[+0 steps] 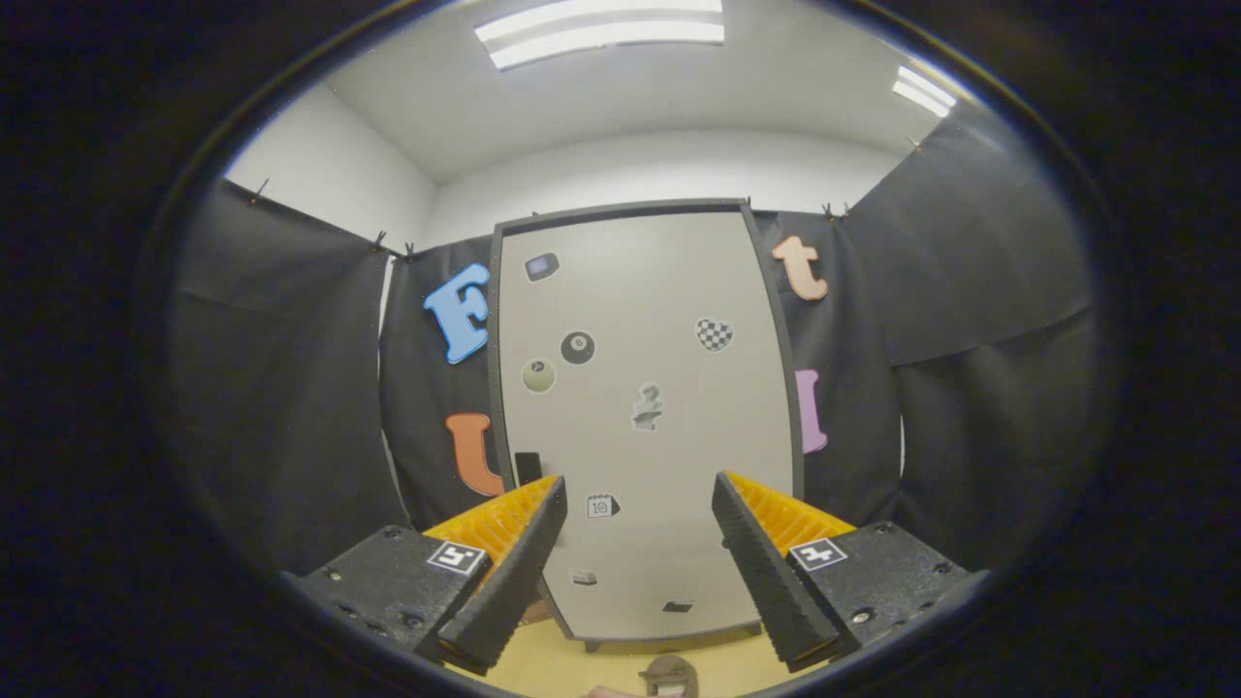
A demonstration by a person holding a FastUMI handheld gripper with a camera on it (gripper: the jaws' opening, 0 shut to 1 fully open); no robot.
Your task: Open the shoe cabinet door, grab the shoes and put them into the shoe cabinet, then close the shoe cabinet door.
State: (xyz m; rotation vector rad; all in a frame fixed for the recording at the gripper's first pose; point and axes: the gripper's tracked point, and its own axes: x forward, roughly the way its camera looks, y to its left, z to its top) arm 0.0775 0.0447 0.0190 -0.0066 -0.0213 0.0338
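Note:
The shoe cabinet [645,427] stands straight ahead, a tall pale grey door in a dark frame, covered with small stickers. Its door is shut, with a small black handle [527,467] near its left edge, just above my left finger's tip. My gripper [640,499] is open, its two black-and-orange fingers [514,572] spread wide with nothing between them, held some way short of the door. A brownish shoe [669,674] shows partly on the floor below the fingers, close to the cabinet's foot.
Black cloth walls close the booth on both sides and behind the cabinet. The floor [582,669] below is light wood-coloured. White walls and ceiling lights rise above the cloth.

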